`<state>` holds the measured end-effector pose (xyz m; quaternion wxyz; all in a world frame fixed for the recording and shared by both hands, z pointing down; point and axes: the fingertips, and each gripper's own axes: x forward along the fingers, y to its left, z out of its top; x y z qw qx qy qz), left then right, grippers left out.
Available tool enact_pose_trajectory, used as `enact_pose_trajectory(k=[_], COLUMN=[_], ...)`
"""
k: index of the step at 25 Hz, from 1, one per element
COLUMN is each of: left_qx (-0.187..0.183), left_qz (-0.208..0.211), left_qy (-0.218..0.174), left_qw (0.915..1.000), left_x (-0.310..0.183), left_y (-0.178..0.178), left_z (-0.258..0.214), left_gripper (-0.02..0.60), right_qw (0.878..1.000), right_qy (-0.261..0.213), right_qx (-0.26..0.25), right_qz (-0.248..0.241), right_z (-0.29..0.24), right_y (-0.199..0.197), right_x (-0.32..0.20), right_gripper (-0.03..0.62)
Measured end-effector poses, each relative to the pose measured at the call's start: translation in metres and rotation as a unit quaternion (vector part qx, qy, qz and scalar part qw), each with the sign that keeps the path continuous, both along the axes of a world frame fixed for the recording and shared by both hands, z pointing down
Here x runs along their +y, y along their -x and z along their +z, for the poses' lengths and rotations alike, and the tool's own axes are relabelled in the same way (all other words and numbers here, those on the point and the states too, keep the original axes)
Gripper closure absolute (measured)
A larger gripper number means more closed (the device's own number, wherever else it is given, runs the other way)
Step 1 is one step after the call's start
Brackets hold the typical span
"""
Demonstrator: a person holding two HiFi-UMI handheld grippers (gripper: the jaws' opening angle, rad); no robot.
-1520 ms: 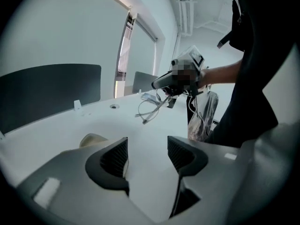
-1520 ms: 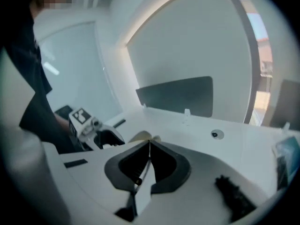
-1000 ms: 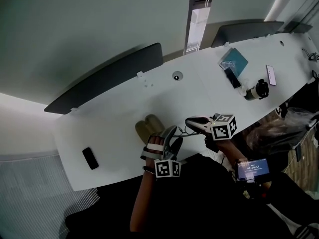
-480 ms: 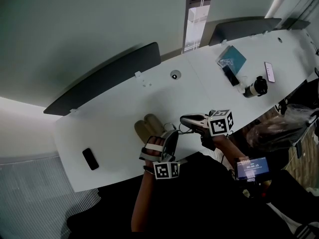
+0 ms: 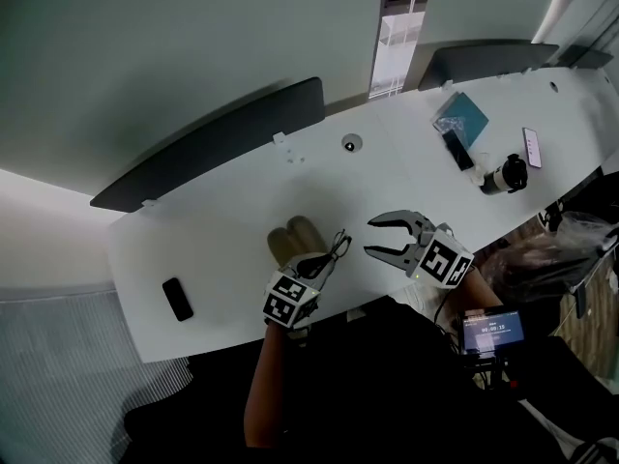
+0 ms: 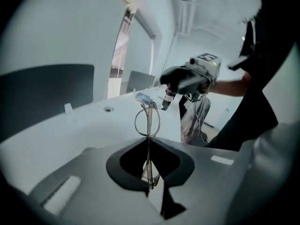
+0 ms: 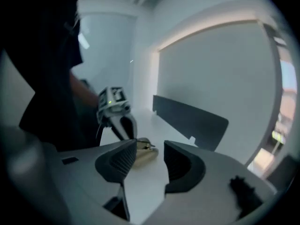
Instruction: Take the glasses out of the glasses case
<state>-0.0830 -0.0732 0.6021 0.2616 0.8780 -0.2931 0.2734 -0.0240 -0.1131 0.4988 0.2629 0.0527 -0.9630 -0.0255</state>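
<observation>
The thin wire-framed glasses (image 6: 147, 121) stick up out of my left gripper (image 6: 150, 175), whose jaws are shut on them. In the head view the left gripper (image 5: 322, 261) holds the glasses (image 5: 338, 246) just right of the tan glasses case (image 5: 293, 237), which lies open on the white table (image 5: 213, 249). My right gripper (image 5: 386, 239) hovers to the right of the glasses, apart from them. Its jaws are opening with nothing between them. In the right gripper view the case (image 7: 146, 153) shows beyond the right gripper (image 7: 150, 159), with the left gripper (image 7: 116, 112) above it.
A black phone (image 5: 177, 299) lies near the table's left front edge. At the far right are a teal booklet (image 5: 461, 114), a second phone (image 5: 531, 146) and a black-and-white cylinder (image 5: 503, 174). Dark panels (image 5: 222, 143) line the table's far side.
The right gripper let go of the glasses, opened and drew off to the right. The left gripper closed on the glasses, rolled over and now holds them alone near the case.
</observation>
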Motion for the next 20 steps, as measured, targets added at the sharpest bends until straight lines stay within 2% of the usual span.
enact_pose_trajectory(k=[1, 2, 4, 6, 10, 14, 15, 16, 18, 20], left_qx=[0.011, 0.006, -0.026, -0.046, -0.024, 0.0, 0.004, 0.003, -0.004, -0.01], left_qz=[-0.001, 0.006, 0.038, 0.072, 0.113, 0.145, 0.148, 0.151, 0.145, 0.118], left_qy=[0.04, 0.069, 0.108, 0.134, 0.177, 0.2, 0.203, 0.203, 0.194, 0.174], left_qw=[0.9991, 0.9975, 0.9932, 0.9873, 0.9774, 0.9691, 0.9679, 0.9676, 0.9702, 0.9776], left_x=[0.004, 0.008, 0.019, 0.031, 0.046, 0.054, 0.055, 0.054, 0.048, 0.042], left_y=[0.002, 0.002, 0.001, -0.004, -0.019, -0.031, -0.033, -0.033, -0.029, -0.024], left_z=[0.004, 0.008, 0.018, 0.023, 0.019, 0.01, 0.008, 0.007, 0.009, 0.012], left_gripper=[0.558, 0.558, 0.557, 0.557, 0.557, 0.557, 0.557, 0.557, 0.554, 0.536], right_qw=[0.997, 0.989, 0.964, 0.941, 0.909, 0.884, 0.88, 0.879, 0.883, 0.885], right_qy=[-0.042, -0.078, -0.151, -0.199, -0.211, -0.222, -0.221, -0.219, -0.202, -0.183], right_qx=[0.043, 0.081, 0.142, 0.172, 0.206, 0.244, 0.248, 0.25, 0.253, 0.265], right_qz=[-0.05, -0.095, -0.165, -0.213, -0.295, -0.332, -0.339, -0.342, -0.34, -0.337], right_z=[0.008, 0.018, 0.038, 0.056, 0.081, 0.103, 0.106, 0.108, 0.111, 0.111], right_y=[0.007, 0.012, 0.021, 0.027, 0.029, 0.021, 0.019, 0.019, 0.019, 0.018], right_x=[0.015, 0.028, 0.044, 0.056, 0.083, 0.089, 0.092, 0.092, 0.09, 0.087], right_gripper=[0.402, 0.39, 0.37, 0.361, 0.362, 0.364, 0.374, 0.448, 0.45, 0.453])
